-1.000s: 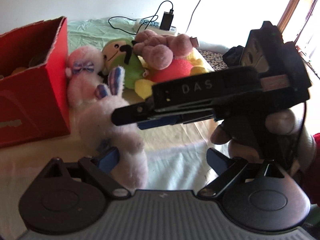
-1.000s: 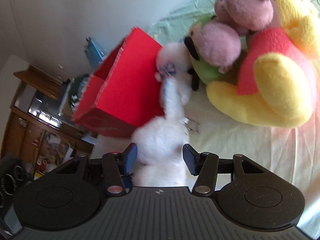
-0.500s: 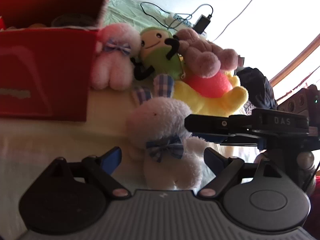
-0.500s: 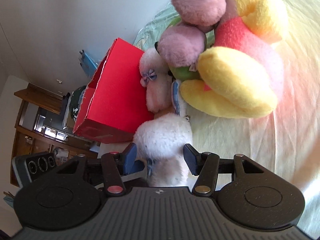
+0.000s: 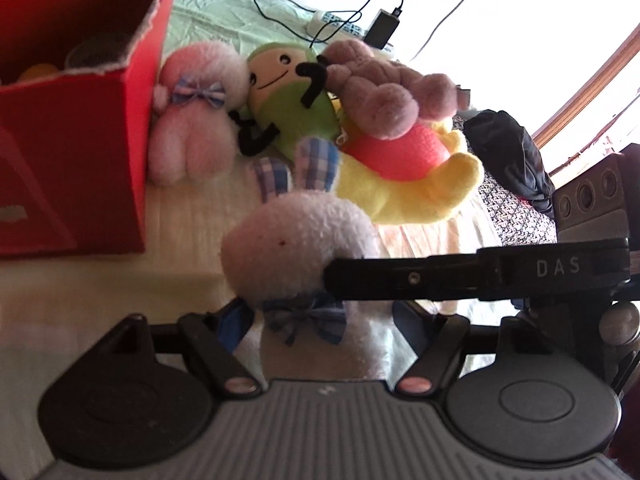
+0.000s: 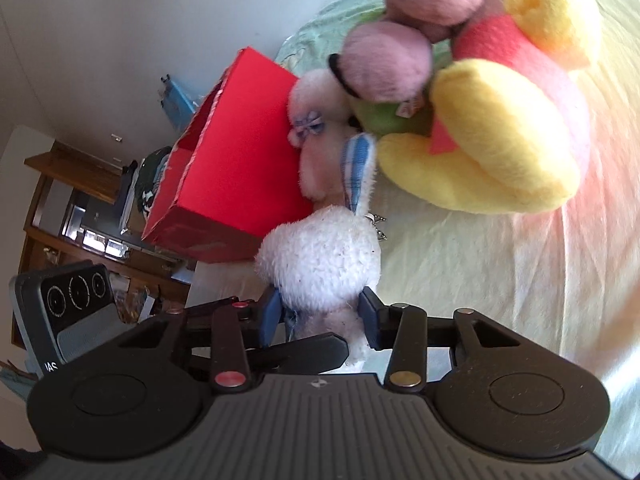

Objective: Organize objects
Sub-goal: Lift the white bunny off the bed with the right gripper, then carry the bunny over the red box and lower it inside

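The right gripper (image 6: 320, 314) fingers pinch the white bunny (image 5: 300, 240) near the neck, with the left gripper (image 5: 320, 320) fingers spread on both sides of it, on the bed (image 5: 192, 216) just right of the red box (image 5: 76, 140).

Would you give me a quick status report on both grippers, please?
Right gripper shut on white bunny. Left gripper open around it. Red box open, nothing in the way.
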A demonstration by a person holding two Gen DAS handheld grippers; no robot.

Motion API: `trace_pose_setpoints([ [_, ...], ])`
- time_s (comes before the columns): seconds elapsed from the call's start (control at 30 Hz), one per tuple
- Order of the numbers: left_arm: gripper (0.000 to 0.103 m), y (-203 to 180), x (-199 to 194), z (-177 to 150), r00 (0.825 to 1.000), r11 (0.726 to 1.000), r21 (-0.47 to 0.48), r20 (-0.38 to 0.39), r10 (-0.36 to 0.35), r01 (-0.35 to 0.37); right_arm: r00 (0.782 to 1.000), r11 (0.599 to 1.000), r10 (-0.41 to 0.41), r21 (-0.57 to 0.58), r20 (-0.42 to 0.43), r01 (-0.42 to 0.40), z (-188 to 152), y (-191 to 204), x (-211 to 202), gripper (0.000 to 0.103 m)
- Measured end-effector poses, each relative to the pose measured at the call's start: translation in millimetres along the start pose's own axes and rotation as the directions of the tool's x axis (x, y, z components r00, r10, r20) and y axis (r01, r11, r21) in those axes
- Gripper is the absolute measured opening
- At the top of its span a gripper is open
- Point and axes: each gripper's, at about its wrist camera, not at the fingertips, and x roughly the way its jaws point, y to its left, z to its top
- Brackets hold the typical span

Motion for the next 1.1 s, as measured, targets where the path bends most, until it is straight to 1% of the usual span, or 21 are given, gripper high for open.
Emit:
trace_pose_setpoints([
  [0.27,0.076,-10.3,-36.9,-2.7,0.997,0.999,0.022,0.075,0.023,-0.025,0.999,0.998,0.039,-0.048,0.029,-0.037,-3.3,28.8,-5.5,0.045],
  [0.37,0.076,-10.7,-54.4,-1.4,0.994,0.999,0.034,0.109,0.020,-0.023,0.998,0.996,0.048,-0.072,0.048,-0.044,-2.6,44.3,-6.1,0.045],
  [0.5,0.076,-8.4,-80.6,8.2,0.986,0.997,0.071,0.166,-0.019,0.007,0.994,0.991,0.049,-0.132,0.103,-0.035,-3.2,72.7,-11.8,0.045],
  [0.63,0.076,-0.1,-110.5,22.7,0.972,0.991,0.129,0.222,-0.070,0.042,0.981,0.987,0.063,-0.157,0.184,-0.034,-0.3,102.6,-11.8,0.045],
  [0.77,0.076,19.0,-145.4,38.5,0.954,0.982,0.184,0.285,-0.092,0.040,0.960,0.986,0.106,-0.151,0.258,-0.068,7.6,127.1,-1.4,0.045],
  [0.87,0.076,43.8,-166.5,48.0,0.943,0.981,0.192,0.318,-0.092,0.031,0.949,0.984,0.134,-0.151,0.285,-0.094,19.0,144.9,20.5,0.045],
  [1.0,0.076,86.0,-189.0,59.1,0.937,0.984,0.177,0.342,-0.071,0.011,0.943,0.981,0.152,-0.163,0.295,-0.107,29.2,168.1,57.8,0.045],
  [1.1,0.076,115.3,-199.9,64.5,0.935,0.988,0.156,0.352,-0.033,-0.024,0.944,0.978,0.159,-0.174,0.288,-0.111,36.3,184.8,88.2,0.045],
])
